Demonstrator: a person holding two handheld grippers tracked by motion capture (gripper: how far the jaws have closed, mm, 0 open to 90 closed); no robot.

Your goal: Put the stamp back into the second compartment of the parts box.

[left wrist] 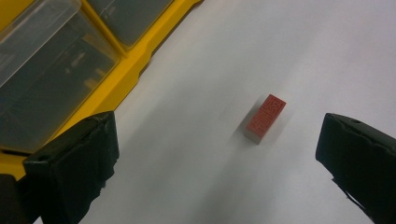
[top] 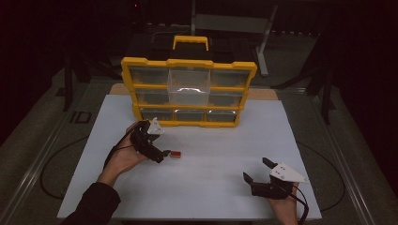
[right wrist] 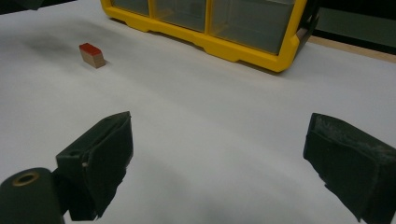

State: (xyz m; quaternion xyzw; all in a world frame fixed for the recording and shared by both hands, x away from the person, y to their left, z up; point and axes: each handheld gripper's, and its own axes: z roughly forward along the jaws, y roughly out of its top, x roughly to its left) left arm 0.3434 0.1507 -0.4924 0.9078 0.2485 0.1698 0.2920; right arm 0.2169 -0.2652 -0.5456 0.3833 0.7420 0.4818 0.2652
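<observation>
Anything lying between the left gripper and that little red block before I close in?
No. In the left gripper view, only bare white table lies between the open left gripper and the red block. The high view agrees.

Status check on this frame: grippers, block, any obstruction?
Left hand-held gripper open, poised over red-topped block. Right hand-held gripper open, idle. Block lies free on white board, path unobstructed.

Dim overhead light, dark surroundings, soft shadows, slightly blurred.

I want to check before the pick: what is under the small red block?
The red block lies on the white table, between the open left gripper's jaws. Its underside is hidden.
</observation>
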